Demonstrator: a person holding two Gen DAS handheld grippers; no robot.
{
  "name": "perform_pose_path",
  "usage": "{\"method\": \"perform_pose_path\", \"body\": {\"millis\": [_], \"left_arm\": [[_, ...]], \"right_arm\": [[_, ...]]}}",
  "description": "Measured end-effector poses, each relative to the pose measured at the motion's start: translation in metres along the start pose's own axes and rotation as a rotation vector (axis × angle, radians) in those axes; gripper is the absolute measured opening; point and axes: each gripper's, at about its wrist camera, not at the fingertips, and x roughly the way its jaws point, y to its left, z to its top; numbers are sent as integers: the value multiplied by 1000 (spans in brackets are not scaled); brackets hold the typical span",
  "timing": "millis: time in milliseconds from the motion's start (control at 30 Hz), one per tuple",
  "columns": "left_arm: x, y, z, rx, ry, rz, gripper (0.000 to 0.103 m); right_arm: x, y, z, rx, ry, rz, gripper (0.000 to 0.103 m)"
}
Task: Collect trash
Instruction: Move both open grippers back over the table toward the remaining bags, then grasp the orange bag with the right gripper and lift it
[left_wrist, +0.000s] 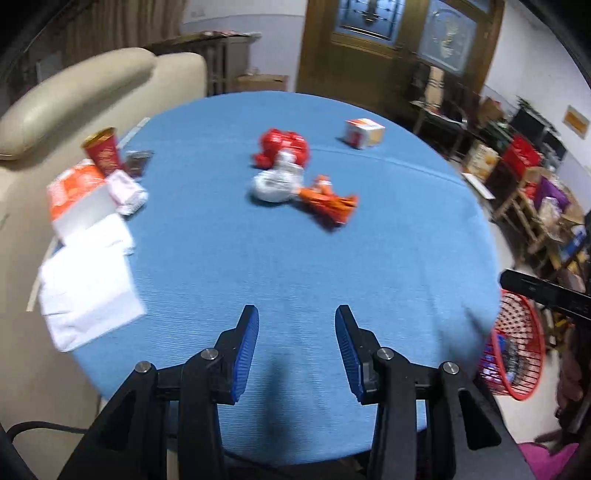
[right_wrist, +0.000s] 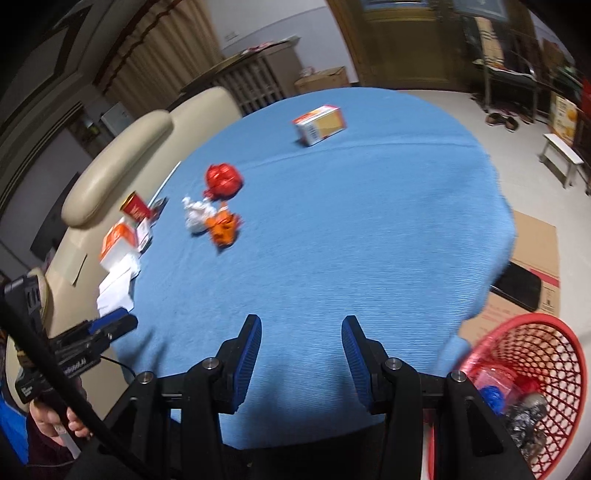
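On the round blue table (left_wrist: 295, 258) lie a crumpled red wrapper (left_wrist: 284, 146), a white crumpled wad (left_wrist: 275, 182) and an orange wrapper (left_wrist: 327, 201), close together past the middle. They also show in the right wrist view: the red wrapper (right_wrist: 223, 179), the white wad (right_wrist: 197, 216), the orange wrapper (right_wrist: 223, 227). A small orange-white box (left_wrist: 364, 133) (right_wrist: 321, 123) lies at the far side. My left gripper (left_wrist: 297, 314) is open and empty over the near table edge. My right gripper (right_wrist: 301, 323) is open and empty too. A red mesh basket (right_wrist: 532, 387) (left_wrist: 517, 350) with trash stands on the floor at the right.
At the table's left edge lie white napkins (left_wrist: 86, 291), an orange-white carton (left_wrist: 79, 195), a red cup (left_wrist: 103, 149) and a pink packet (left_wrist: 127, 190). A beige sofa (left_wrist: 74, 96) stands behind them. Flat cardboard (right_wrist: 535, 266) lies on the floor; cluttered shelves (left_wrist: 517, 166) stand at the right.
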Motion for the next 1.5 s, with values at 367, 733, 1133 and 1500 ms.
{"method": "perform_pose_path", "body": {"millis": [367, 733, 1133, 1500], "left_arm": [[-8, 13, 0, 4, -38, 131, 44], [-3, 23, -2, -8, -22, 153, 44], [14, 49, -7, -66, 28, 159, 44], [21, 67, -6, -92, 49, 169, 44]], "right_arm": [[5, 40, 15, -103, -4, 13, 49], [29, 70, 26, -162, 20, 34, 49], [93, 89, 72, -186, 29, 51, 49], [168, 102, 108, -216, 87, 63, 49]]}}
